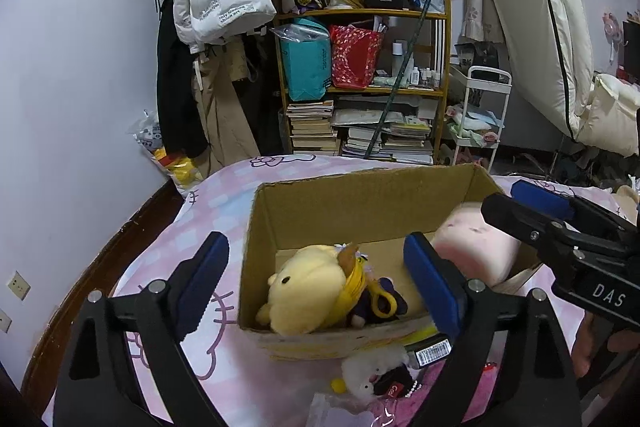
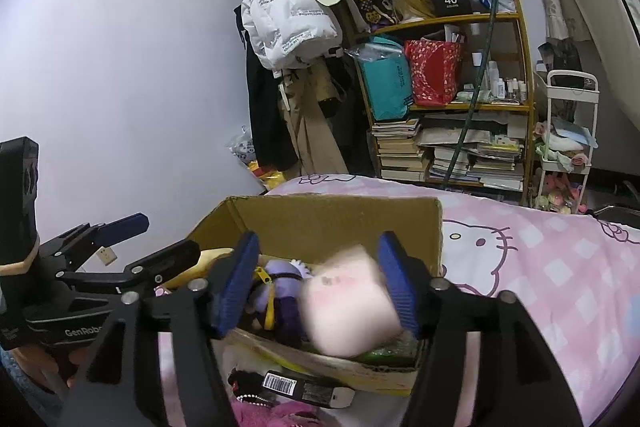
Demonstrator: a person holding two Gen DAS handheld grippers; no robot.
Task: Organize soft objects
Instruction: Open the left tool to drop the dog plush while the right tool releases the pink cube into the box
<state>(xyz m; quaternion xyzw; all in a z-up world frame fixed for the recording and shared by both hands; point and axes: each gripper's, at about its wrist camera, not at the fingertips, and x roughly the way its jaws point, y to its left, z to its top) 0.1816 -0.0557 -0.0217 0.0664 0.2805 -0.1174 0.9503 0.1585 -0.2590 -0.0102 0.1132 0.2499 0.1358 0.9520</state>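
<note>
Bed (image 1: 208, 195) with pink cartoon sheet carries open cardboard box (image 1: 360, 203), yellow plush (image 1: 308, 287) at its near left, blurred pink plush (image 2: 352, 311) at its right between right gripper (image 2: 316, 287) jaws, apart, contact unclear; left gripper (image 1: 316, 287) jaws apart, empty.

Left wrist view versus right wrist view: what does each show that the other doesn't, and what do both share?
Only the left wrist view shows the yellow plush face-on in the box and a small white fluffy toy in front of it. Only the right wrist view shows the left tool from the side and the purple plush clearly. Both share the cardboard box, the blurred pink plush above it, the pink bedsheet and the bookshelf.
</note>
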